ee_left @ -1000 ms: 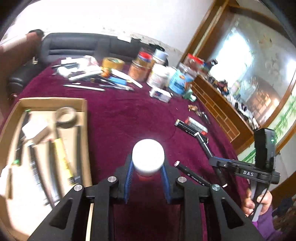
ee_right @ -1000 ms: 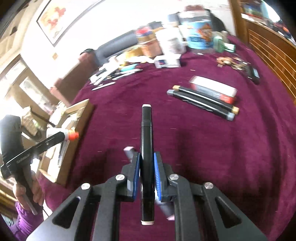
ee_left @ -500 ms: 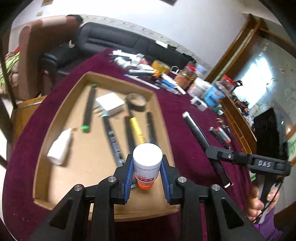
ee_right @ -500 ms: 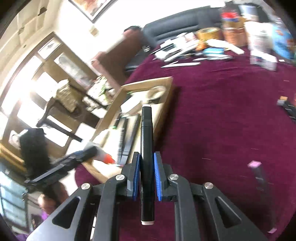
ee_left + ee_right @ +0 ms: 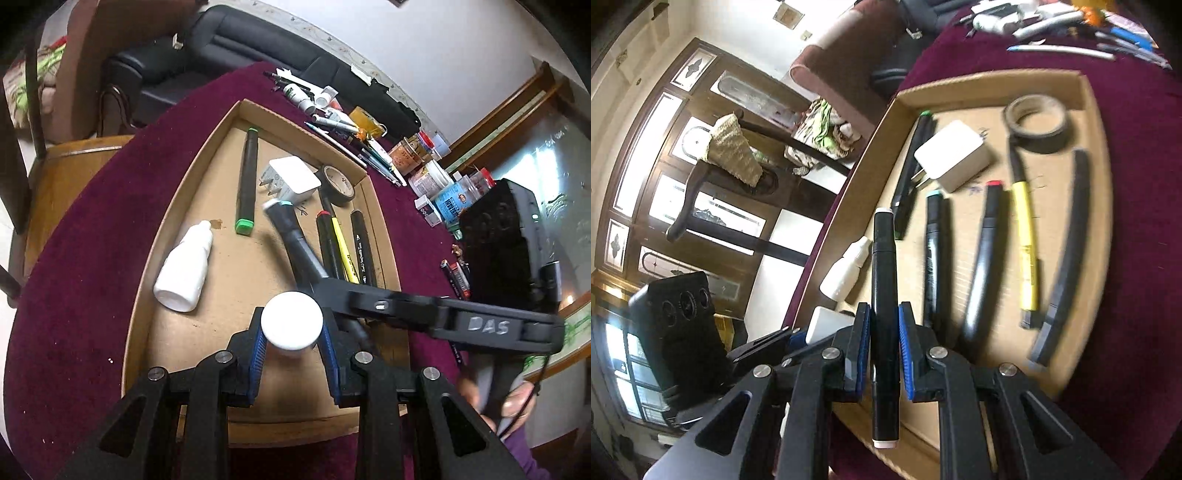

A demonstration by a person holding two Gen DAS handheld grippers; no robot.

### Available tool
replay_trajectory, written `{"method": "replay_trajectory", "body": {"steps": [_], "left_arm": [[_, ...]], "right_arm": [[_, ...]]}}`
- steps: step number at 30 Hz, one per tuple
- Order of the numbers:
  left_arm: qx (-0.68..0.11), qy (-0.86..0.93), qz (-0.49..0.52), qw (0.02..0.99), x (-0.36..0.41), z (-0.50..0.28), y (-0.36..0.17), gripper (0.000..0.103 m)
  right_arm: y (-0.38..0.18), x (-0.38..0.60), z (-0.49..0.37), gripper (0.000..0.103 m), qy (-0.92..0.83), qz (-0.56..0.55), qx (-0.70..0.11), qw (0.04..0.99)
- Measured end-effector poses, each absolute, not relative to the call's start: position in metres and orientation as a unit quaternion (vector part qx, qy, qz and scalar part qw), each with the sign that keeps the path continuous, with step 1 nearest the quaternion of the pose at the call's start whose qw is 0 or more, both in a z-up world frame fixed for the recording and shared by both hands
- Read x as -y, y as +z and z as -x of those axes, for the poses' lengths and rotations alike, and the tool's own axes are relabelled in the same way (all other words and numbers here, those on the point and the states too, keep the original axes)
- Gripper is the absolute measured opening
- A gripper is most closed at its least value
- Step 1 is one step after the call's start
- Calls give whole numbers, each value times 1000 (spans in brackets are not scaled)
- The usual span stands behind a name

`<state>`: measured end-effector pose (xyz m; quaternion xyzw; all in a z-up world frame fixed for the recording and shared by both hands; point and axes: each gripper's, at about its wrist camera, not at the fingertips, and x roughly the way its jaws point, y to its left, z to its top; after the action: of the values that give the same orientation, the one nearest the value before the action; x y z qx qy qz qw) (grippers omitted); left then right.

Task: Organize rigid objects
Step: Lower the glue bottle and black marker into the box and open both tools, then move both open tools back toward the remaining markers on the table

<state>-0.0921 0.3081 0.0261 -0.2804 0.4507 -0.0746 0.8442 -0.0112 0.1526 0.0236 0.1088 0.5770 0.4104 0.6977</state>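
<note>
Tray [image 5: 1097,110] with markers [image 5: 982,266], charger [image 5: 955,155], tape [image 5: 1036,123].

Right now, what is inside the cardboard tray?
The cardboard tray holds a white charger, tape roll, white bottle, green-capped marker and several more markers. The grippers cover its near end.
</note>
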Motion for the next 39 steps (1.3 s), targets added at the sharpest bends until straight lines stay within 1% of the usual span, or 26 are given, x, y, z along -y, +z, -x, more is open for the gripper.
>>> {"method": "replay_trajectory", "body": {"steps": [2,9,10,12,17,22,23,24,25,26,27,28,31,33,39], "left_arm": [[-452,-76,290,840,-312,91,25,29],[-471,-58,298,828,-315,82,15,36],[-475,-60,298,826,-313,81,14,38],[-475,-65,295,826,-310,79,14,46],[-467,-62,284,835,-308,84,22,56],[-439,-40,264,858,-314,102,44,57],[-430,-38,267,861,-318,108,48,59],[-424,-35,270,864,-321,113,51,63],[-417,-31,272,867,-323,117,54,65],[-408,-26,274,871,-326,123,58,69],[-403,-24,275,873,-327,125,60,70],[-398,-21,275,875,-328,129,63,70],[-384,-12,259,886,-321,139,72,74],[-375,-1,239,895,-313,146,76,79],[-376,-5,166,912,-283,149,79,80]], "right_arm": [[18,-160,10,15,405,-102,-580,699],[8,-170,5,15,379,-88,-586,710],[8,-170,5,15,377,-88,-584,713],[9,-173,5,15,369,-80,-577,724],[12,-172,5,15,355,-55,-563,744],[14,-175,4,15,349,-46,-554,755],[14,-176,4,16,348,-45,-552,756],[15,-177,4,20,348,-44,-551,757],[18,-178,4,28,351,-46,-547,759],[22,-178,5,33,355,-49,-540,761],[26,-178,6,42,359,-51,-533,764],[29,-177,7,48,362,-52,-530,765],[40,-171,11,49,370,-54,-515,771],[48,-160,15,49,371,-59,-504,778],[66,-95,21,52,339,-66,-469,813]]}}
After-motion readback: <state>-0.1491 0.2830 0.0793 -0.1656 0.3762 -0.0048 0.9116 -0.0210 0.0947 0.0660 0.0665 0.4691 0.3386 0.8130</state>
